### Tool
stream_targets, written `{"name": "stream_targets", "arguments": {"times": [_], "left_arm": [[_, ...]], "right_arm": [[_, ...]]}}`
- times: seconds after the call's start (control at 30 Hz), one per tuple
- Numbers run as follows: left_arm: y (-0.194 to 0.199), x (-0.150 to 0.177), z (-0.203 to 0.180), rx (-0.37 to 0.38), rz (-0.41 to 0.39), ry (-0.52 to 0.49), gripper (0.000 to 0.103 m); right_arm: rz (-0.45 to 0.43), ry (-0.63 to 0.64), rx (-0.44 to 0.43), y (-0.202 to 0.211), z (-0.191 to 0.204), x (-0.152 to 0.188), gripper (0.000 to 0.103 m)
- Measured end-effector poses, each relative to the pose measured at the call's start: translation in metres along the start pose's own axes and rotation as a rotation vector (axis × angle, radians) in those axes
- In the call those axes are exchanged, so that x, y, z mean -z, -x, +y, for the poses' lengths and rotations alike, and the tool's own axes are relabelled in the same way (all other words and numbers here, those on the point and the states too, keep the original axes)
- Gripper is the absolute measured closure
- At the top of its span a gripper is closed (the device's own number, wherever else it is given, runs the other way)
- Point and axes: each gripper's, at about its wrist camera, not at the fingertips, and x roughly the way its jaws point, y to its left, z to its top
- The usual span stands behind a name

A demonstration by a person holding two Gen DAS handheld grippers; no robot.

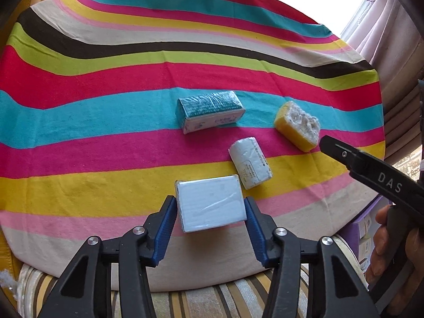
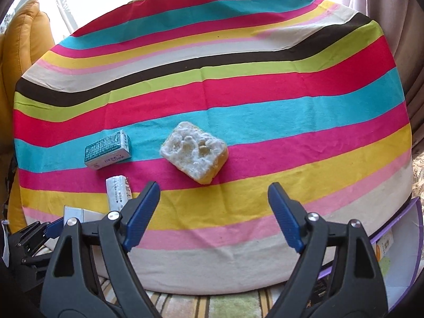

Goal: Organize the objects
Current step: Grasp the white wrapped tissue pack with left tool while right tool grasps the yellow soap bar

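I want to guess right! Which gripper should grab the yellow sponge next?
Right. The right gripper is open and empty, with the yellow sponge just ahead; the left gripper already has the white box between its jaws.

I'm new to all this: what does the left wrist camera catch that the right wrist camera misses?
Only the left wrist view shows the left gripper around the white box, plus a hand on the other tool. Only the right shows the right gripper open over bare cloth. Both show the sponge, teal box, white roll and striped tablecloth.
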Motion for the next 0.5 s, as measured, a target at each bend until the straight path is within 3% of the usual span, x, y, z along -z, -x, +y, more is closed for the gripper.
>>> {"name": "stream_targets", "arguments": {"times": [0.23,0.5], "left_arm": [[0.014,-0.006,0.024,-0.034,-0.08,0.029,0.051],[0.012,-0.008,0.038,-0.007,-0.089,0.075,0.051]], "right_arm": [[0.022,-0.119,0.02,-0.02,0.018,-0.012,0.018],[0.041,-0.177,0.124,-0.044,0.028,-0.029,0.018]]}}
